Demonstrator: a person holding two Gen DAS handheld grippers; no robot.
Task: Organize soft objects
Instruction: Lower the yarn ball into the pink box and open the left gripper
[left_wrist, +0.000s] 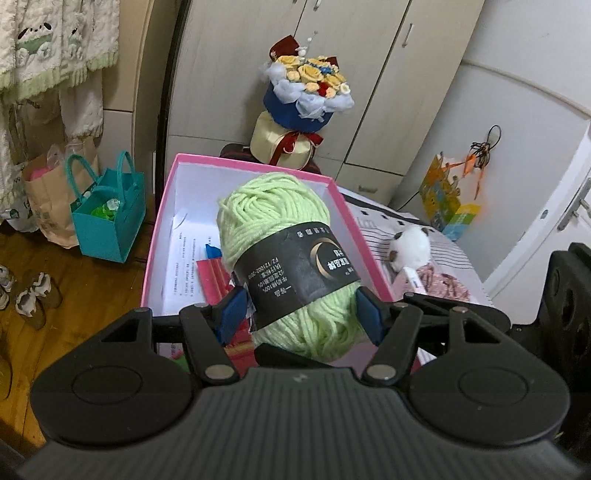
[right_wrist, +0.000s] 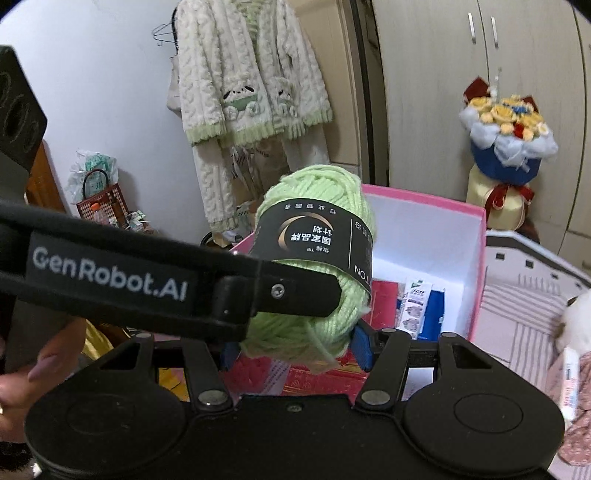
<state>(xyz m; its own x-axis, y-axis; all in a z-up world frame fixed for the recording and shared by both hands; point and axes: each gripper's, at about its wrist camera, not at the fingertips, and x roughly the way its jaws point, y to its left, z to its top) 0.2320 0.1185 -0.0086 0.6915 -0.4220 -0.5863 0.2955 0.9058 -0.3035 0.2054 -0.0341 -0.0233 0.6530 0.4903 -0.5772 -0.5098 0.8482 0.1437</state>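
Clamping green yarn skeins (left_wrist: 280, 236) (right_wrist: 314, 258), both hand-held grippers (left_wrist: 301, 314) (right_wrist: 295, 345) hang over the pink box (left_wrist: 162, 221).

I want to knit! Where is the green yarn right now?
There are two green yarn balls: one in the left claw, one in the right claw, both held over the pink box.

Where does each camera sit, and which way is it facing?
Left wrist: on the left tongs, angled down over a green yarn skein and the pink box; only the tongs show.
Right wrist: on the right tongs, same aim, gripping its own skein; a hand shows.
Shared: the box and the bouquet.
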